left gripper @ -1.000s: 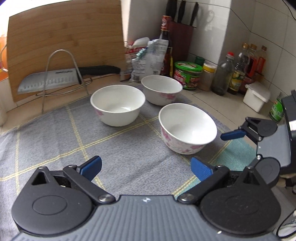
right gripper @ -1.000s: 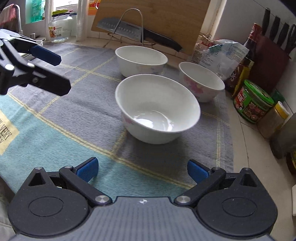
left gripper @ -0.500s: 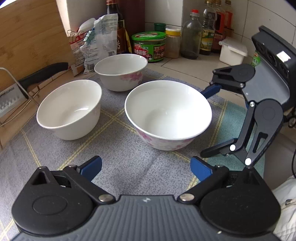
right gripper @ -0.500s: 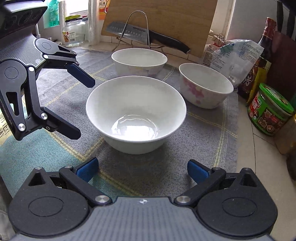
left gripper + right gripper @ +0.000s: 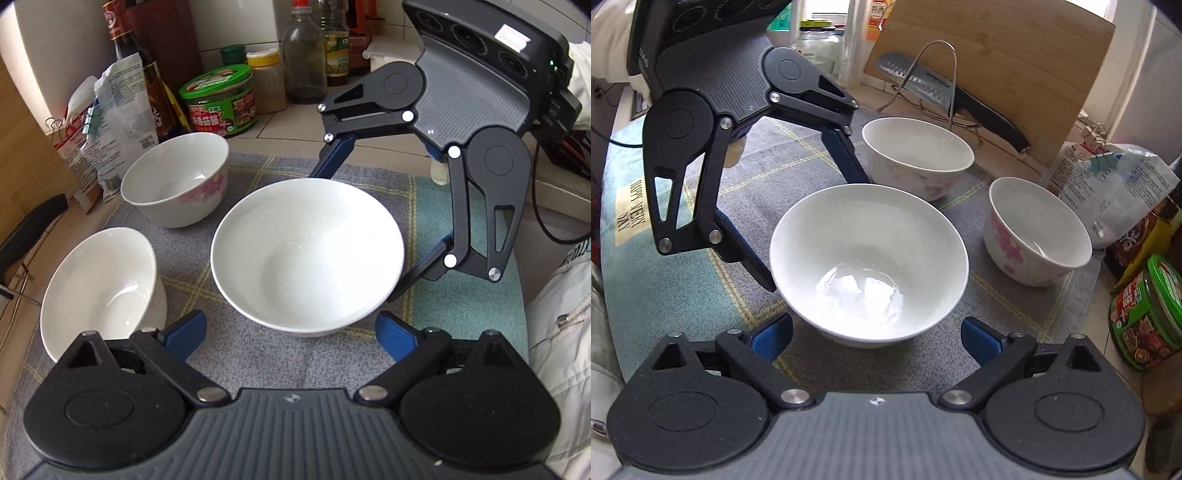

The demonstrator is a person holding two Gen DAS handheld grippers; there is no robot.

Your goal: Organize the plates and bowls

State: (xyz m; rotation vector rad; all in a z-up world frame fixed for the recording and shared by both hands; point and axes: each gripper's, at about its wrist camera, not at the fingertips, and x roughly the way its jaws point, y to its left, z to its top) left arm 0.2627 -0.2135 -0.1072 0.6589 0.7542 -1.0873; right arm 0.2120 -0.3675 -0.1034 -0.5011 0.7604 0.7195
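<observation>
Flanking the nearest bowl (image 5: 306,254) from opposite sides, the left gripper (image 5: 288,332) and right gripper (image 5: 875,332) hold their jaws wide, gripping nothing, probably to lift it; it sits on the cloth (image 5: 288,354), two other bowls (image 5: 918,155) toward the desk's back edge.

Three white bowls on a grey checked cloth (image 5: 295,369), the nearest bowl (image 5: 306,254) between the open left gripper (image 5: 290,332) and the open right gripper (image 5: 373,218) opposite.
</observation>
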